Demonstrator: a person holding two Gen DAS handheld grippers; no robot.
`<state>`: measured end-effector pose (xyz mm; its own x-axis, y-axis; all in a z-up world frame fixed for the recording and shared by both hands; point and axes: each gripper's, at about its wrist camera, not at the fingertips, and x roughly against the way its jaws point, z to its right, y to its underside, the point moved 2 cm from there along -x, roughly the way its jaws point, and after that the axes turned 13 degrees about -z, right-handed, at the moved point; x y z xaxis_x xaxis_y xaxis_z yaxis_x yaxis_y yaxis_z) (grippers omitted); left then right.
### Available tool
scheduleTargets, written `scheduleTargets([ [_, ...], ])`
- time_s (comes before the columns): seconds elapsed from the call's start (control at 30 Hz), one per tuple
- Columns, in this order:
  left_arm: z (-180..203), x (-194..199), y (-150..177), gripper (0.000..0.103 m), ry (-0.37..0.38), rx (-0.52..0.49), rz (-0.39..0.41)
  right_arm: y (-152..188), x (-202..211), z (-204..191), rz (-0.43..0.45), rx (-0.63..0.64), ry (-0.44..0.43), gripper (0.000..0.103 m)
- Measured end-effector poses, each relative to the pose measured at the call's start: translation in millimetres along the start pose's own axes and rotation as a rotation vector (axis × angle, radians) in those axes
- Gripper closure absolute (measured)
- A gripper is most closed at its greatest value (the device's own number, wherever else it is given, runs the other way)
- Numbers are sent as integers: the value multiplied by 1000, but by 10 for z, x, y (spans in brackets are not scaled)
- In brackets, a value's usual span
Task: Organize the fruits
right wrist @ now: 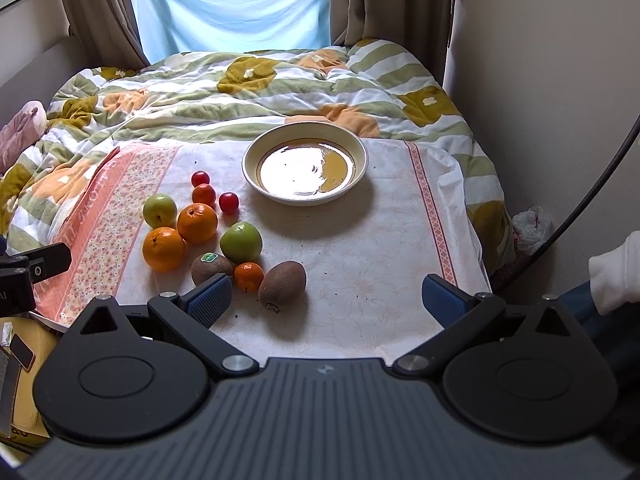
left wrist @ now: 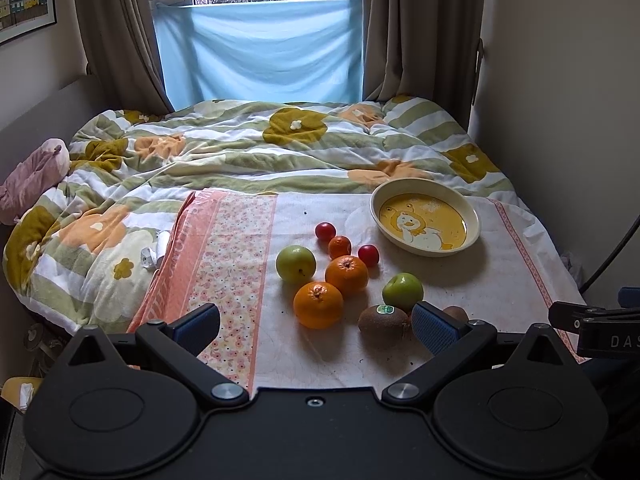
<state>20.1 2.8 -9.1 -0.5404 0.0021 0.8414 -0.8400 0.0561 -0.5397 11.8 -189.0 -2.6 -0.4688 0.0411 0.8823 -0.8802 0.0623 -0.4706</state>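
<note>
The yellow dish (right wrist: 304,168) sits on the cloth (right wrist: 360,264) spread over the bed (left wrist: 240,148), with nothing in it. All the fruit lies on the cloth to the left of the dish: two oranges (right wrist: 197,223), two green apples (right wrist: 241,241), two kiwis (right wrist: 282,283), two small mandarins (right wrist: 248,277) and two red cherry tomatoes (right wrist: 228,202). The left tongs (left wrist: 316,324) hover released near the kiwis; the right tongs (right wrist: 328,300) hover released too, over bare cloth on the near side of the dish, grasping nothing.
</note>
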Motion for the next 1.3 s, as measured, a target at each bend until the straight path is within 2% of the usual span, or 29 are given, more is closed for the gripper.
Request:
scheduleTargets([
  [1.3,4,-14,-40,0,11,-3,6,-58,14,-17,4,-7,4,0],
])
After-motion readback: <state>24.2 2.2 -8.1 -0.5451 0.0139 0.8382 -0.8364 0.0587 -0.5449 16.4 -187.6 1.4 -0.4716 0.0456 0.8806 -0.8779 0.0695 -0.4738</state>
